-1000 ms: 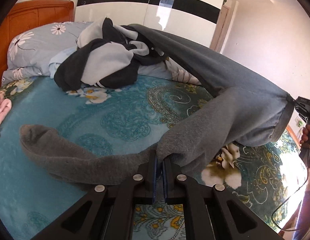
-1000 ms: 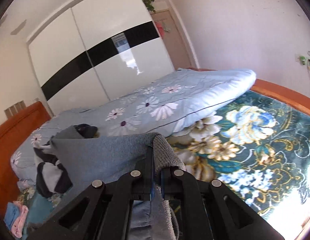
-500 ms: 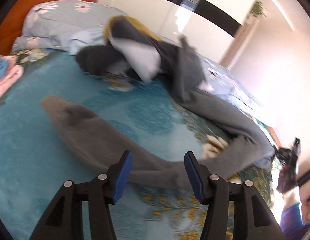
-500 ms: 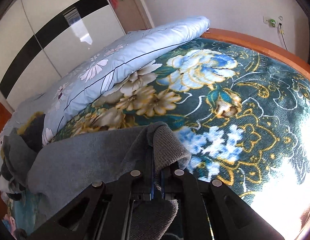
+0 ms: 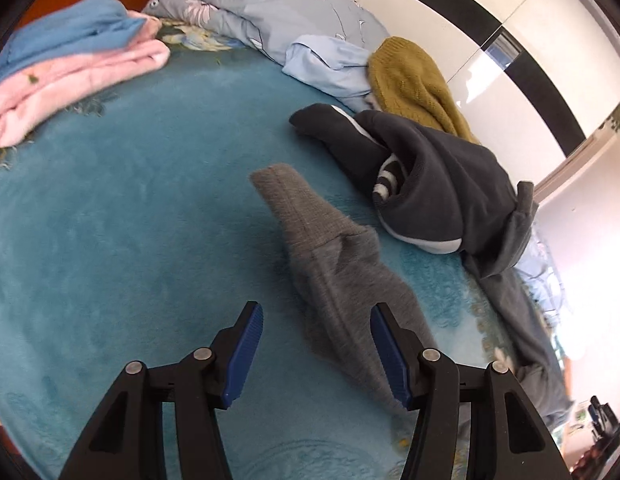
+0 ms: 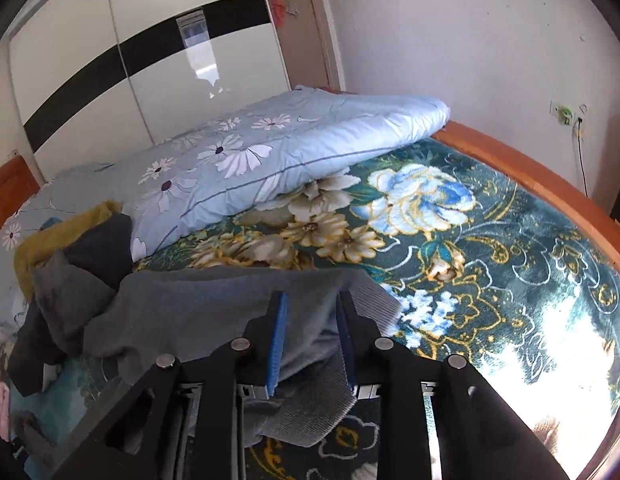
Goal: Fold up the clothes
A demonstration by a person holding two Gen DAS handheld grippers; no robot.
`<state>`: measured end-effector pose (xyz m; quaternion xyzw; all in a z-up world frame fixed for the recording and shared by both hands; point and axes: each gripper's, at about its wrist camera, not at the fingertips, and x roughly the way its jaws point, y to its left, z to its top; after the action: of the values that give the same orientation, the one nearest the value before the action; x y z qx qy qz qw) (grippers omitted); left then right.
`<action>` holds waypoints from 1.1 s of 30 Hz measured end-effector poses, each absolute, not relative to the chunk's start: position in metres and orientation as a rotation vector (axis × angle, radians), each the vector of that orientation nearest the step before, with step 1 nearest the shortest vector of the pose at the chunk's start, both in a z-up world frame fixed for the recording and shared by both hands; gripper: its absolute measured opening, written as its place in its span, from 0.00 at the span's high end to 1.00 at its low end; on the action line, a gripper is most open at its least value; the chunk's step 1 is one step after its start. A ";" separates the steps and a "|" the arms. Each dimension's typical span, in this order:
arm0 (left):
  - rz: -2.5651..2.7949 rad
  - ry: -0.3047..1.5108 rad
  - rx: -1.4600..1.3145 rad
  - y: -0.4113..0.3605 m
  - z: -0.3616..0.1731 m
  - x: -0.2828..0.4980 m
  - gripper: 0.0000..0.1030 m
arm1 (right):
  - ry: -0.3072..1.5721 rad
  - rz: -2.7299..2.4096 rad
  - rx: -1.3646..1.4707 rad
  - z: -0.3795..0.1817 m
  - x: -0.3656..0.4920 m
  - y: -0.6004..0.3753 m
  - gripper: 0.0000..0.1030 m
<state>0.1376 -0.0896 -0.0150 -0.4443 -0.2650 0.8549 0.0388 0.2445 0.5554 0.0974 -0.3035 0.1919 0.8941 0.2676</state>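
- upper left of the left wrist view: folded pink and blue clothes (image 5: 70, 60) stacked on the bed (image 5: 130, 220).
- centre: grey garment (image 5: 333, 264) lies flat; left gripper (image 5: 315, 350) jaws wide apart, gripping nothing.
- right wrist view, lower centre: right gripper (image 6: 311, 340) jaws opening, grey hem loose between them.
- judgement: laying-out step; next move calls for regripping an edge to fold.

Black angular linkage arms behind the jaws of the left gripper (image 5: 315, 354), silver round screw heads at each pivot, ribbed blue pads lining the inner faces. Same black frame, silver screws and blue ribbed pads on the right gripper (image 6: 311, 340).
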 end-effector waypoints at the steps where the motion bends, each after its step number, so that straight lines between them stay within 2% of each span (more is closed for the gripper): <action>1: 2.614 -0.826 -1.364 -0.090 -0.018 0.134 0.42 | 0.516 2.459 -0.812 0.101 0.240 0.546 0.73; 4: 2.591 -0.888 -1.359 -0.089 -0.020 0.127 0.43 | 0.493 2.641 -0.881 0.097 0.207 0.508 0.63; 6: 2.570 -0.943 -1.343 -0.090 -0.020 0.127 0.43 | 0.444 2.753 -0.950 0.086 0.177 0.473 0.63; 10: 2.566 -1.001 -1.317 -0.091 -0.019 0.128 0.44 | 0.462 2.957 -1.095 0.059 0.102 0.394 0.63; 15: 2.597 -1.012 -1.296 -0.092 -0.015 0.120 0.52 | 0.492 3.101 -1.266 0.037 0.011 0.297 0.63; 22: 2.592 -1.049 -1.308 -0.099 -0.018 0.114 0.66 | 0.471 3.010 -1.344 0.010 -0.064 0.245 0.63; 24: 2.590 -1.047 -1.306 -0.100 -0.019 0.114 0.71 | 0.503 2.984 -1.341 0.007 -0.070 0.247 0.67; 26: 2.593 -1.037 -1.304 -0.100 -0.020 0.113 0.80 | 0.554 2.975 -1.337 0.007 -0.070 0.256 0.94; 29: 2.594 -1.015 -1.293 -0.098 -0.020 0.113 0.91 | 0.620 2.997 -1.296 0.015 -0.061 0.277 0.97; 33: 2.615 -1.004 -1.227 -0.097 -0.014 0.120 0.95 | 0.769 3.077 -1.179 0.044 -0.030 0.311 0.98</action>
<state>0.1197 -0.0974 -0.0143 -0.4008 -0.3279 0.8544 0.0419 -0.0300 0.3113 0.0436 -0.3459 0.2256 0.9027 -0.1207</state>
